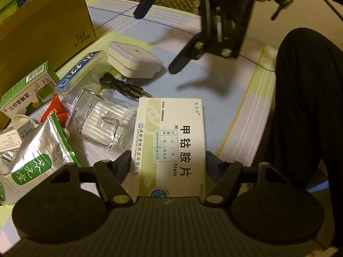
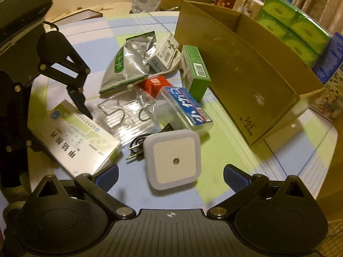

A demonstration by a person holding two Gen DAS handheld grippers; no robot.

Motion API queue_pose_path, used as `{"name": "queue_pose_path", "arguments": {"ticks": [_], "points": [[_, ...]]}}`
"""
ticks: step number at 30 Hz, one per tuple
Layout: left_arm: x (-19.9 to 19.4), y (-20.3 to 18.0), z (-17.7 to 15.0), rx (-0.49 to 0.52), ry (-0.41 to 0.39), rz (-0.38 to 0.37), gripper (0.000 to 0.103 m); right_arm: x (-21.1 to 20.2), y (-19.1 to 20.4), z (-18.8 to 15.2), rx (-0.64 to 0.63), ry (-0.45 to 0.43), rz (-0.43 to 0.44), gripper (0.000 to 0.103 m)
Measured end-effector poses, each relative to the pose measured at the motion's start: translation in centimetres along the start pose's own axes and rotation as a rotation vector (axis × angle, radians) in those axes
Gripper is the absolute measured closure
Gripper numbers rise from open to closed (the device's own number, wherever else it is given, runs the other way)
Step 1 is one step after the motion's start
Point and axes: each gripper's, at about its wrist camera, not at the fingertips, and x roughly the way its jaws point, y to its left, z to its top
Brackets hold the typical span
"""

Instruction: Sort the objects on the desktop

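The left tongs [image 1: 168, 160] pinch a white and green medicine box [image 1: 171, 145] from both sides. The box lies flat on the bench [image 1: 225, 111], and its far end points at the pile of things.

The right tongs [image 2: 170, 176] are spread wide with nothing between them. They hang just above the bench, near a white square night light [image 2: 173, 160]. In the left wrist view the right tongs look blurry.

Next to the night light lies a black cable [image 2: 139, 145] with metal plugs. Just past the medicine box is a crinkly clear plastic pack [image 1: 100, 124]. Beside that lies a clear box with a blue label [image 2: 184, 111]. A small red box [image 2: 155, 84] peeks out behind it. A silver bag with green edges [image 2: 126, 64] lies farther back, touching a small white box [image 2: 164, 54]. A green box [image 2: 194, 72] stands up near them.

A big brown cardboard box [image 2: 242, 72] stands open on the bench, just beside the pile. Behind it are stacked green packs [image 2: 291, 27].

A dark sleeve [image 1: 308, 107] shows at the right edge of the bench in the left wrist view.
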Motion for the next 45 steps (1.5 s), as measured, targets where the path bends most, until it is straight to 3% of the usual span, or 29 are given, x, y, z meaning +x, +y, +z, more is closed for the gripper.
{"name": "queue_pose_path", "arguments": {"ticks": [9, 15, 20, 22, 36, 45], "points": [[-1.5, 1.1, -1.5, 0.065, 0.041, -0.006, 0.035, 2.5, -0.8, 0.7, -0.028, 0.036, 0.062, 0.002], [-1.5, 2.1, -2.4, 0.047, 0.041, -0.023, 0.035, 4.1, -1.3, 0.9, -0.028, 0.063, 0.097, 0.003], [-0.8, 2.1, -2.0, 0.044, 0.038, -0.03, 0.035, 4.8, -1.3, 0.8, -0.017, 0.085, 0.116, 0.035], [-0.6, 2.1, -1.8, 0.038, 0.035, -0.034, 0.034, 4.6, -1.3, 0.7, 0.002, 0.078, 0.121, 0.04], [-1.1, 1.4, -1.6, -0.043, 0.007, -0.009, 0.036, 0.5, 0.3, -0.1, 0.233, 0.087, -0.026, 0.04], [-5.3, 1.5, -1.3, -0.138, -0.059, 0.062, 0.036, -3.6, 1.2, 1.2, 0.354, 0.053, -0.133, 0.04]]}}
